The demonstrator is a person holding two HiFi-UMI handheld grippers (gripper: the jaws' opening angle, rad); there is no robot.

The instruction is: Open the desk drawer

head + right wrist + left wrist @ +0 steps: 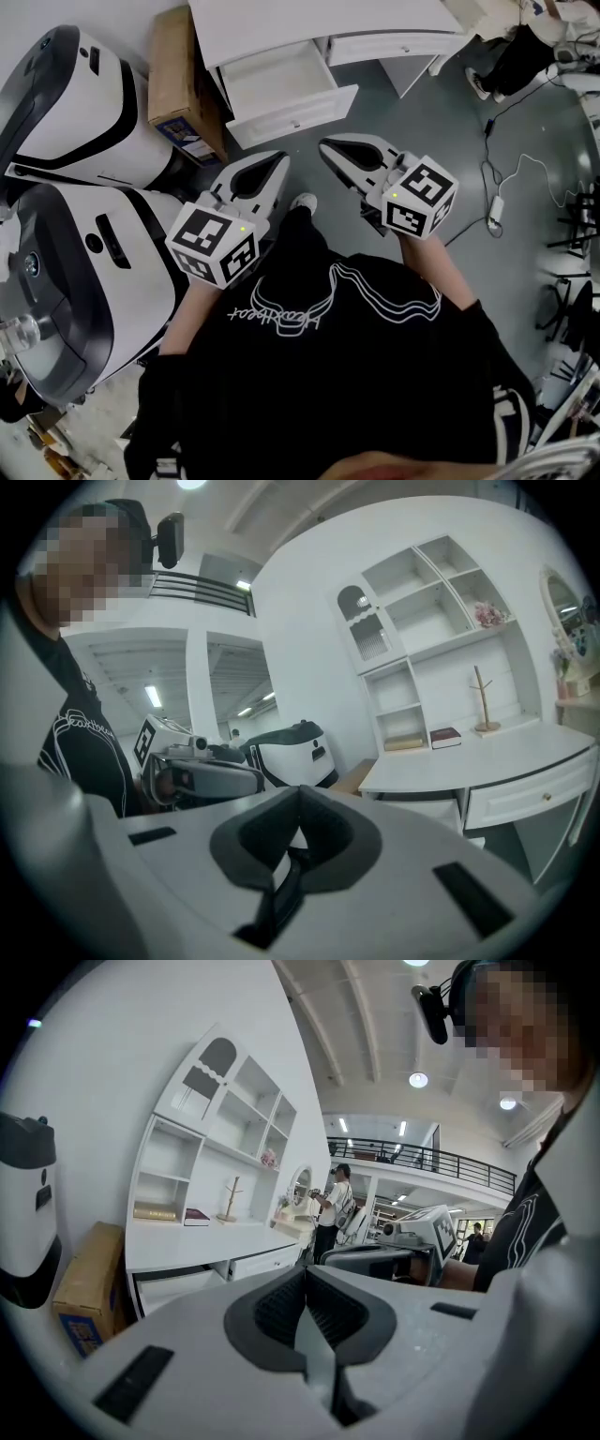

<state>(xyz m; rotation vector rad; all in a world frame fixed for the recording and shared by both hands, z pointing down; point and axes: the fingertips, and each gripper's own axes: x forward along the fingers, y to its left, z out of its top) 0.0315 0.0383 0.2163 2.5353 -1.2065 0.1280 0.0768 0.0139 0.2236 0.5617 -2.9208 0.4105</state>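
Observation:
The white desk (281, 19) stands at the top of the head view. Its left drawer (281, 89) is pulled out and looks empty; the right drawer (394, 45) is closed. Both grippers hang in front of the person's chest, short of the desk and touching nothing. My left gripper (278, 161) is shut and empty, its tip pointing toward the open drawer. My right gripper (328, 146) is shut and empty too, beside the left one. In the left gripper view the shut left gripper (305, 1274) faces the open drawer (178, 1283). The right gripper view shows the shut right gripper (298, 794) with the closed drawer (530, 794) at right.
A cardboard box (183, 84) leans left of the desk. Two large white-and-black machines (75, 103) (66, 272) fill the left side. Cables (497, 197) trail over the grey floor at right. A hutch with shelves and books (441, 738) tops the desk. A person (333, 1208) stands far off.

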